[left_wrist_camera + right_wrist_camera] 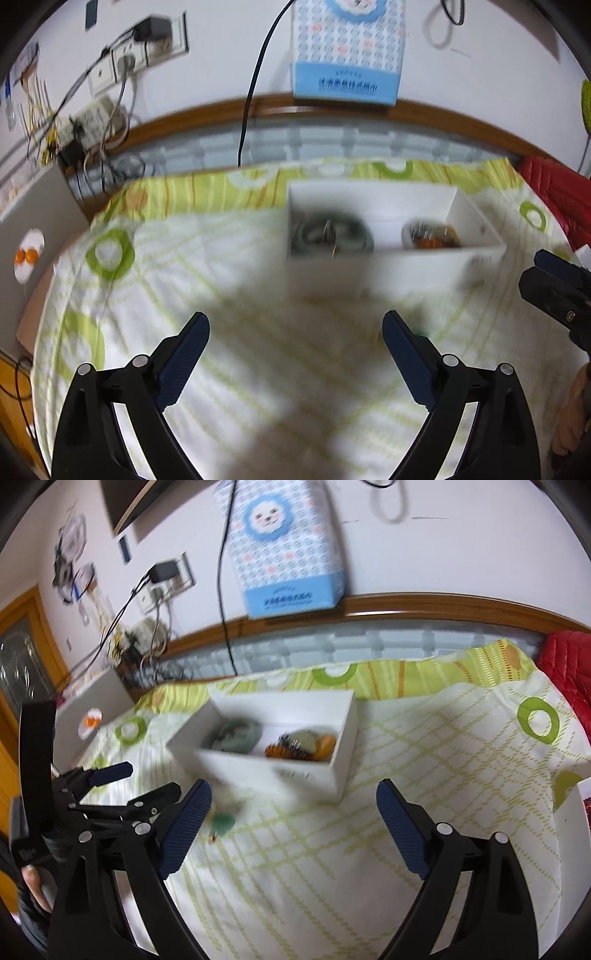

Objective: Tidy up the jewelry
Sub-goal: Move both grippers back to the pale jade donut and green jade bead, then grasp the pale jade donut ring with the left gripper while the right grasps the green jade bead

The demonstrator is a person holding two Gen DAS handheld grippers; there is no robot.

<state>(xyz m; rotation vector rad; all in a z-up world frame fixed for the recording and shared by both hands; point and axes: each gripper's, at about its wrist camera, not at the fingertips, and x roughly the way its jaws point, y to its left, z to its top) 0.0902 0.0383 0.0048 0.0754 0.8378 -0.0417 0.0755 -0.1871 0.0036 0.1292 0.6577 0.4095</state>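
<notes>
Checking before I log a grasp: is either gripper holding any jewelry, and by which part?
No. The left gripper and the right gripper are both open and empty.

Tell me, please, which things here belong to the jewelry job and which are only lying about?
For the job:
white box
green bangle in its left compartment
orange beads in its right compartment
small green piece on the sheet
left gripper and right gripper, both open and empty

Lying about:
tissue box
cables
red quilt
</notes>
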